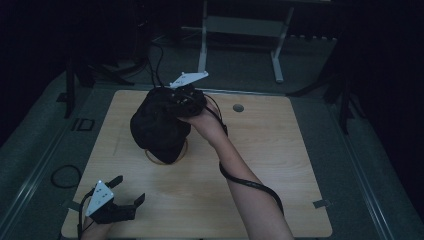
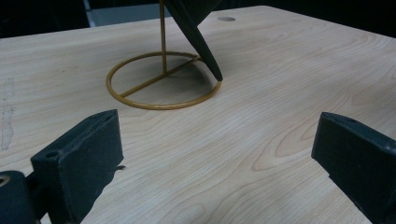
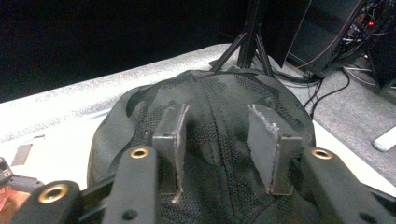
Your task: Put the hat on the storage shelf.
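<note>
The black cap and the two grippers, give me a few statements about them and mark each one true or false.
1. The right gripper is at the black cap, above the gold wire stand. True.
2. The left gripper holds the stand's ring. False: its jaws are spread wide with only bare wooden table between them.
3. The stand's base is a round ring with a bar across it. True.
4. The cap lies flat on the table. False: it sits raised over the stand.
5. The left gripper is near the table's front left corner. True.
</note>
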Demonstrator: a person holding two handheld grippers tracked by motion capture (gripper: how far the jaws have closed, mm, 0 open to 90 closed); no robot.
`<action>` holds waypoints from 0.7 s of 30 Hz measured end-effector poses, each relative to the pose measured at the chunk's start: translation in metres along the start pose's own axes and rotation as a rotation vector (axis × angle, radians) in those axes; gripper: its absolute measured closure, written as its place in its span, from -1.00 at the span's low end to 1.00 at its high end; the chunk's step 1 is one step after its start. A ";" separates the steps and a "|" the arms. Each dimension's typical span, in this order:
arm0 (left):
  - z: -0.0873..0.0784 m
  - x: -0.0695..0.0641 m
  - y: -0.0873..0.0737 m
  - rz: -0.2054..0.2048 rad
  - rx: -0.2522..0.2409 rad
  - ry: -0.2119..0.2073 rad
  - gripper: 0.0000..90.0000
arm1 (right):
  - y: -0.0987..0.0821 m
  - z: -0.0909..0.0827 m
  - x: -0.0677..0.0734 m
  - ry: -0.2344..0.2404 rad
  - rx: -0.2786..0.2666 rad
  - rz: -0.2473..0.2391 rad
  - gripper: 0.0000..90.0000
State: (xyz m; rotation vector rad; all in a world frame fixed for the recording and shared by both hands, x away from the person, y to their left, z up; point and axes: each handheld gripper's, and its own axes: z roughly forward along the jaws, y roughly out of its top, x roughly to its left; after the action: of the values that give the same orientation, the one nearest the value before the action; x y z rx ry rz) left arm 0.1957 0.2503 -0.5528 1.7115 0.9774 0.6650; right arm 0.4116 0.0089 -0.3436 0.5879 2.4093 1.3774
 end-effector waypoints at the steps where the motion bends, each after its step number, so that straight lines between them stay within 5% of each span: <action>1: 0.000 0.000 0.000 0.001 0.000 0.001 -0.95 | 0.000 -0.001 0.000 -0.006 0.003 -0.004 0.20; 15: 0.001 0.002 -0.001 -0.019 -0.004 -0.002 -0.95 | -0.004 -0.014 -0.005 -0.025 -0.017 0.012 -0.07; 21: 0.002 0.001 -0.001 -0.018 -0.003 -0.002 -0.95 | -0.014 -0.023 -0.006 0.034 -0.035 0.021 -0.36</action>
State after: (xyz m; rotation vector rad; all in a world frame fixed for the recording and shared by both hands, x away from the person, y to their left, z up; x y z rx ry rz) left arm 0.1976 0.2506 -0.5545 1.6984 0.9888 0.6522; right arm 0.4031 -0.0177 -0.3440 0.5866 2.4064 1.4464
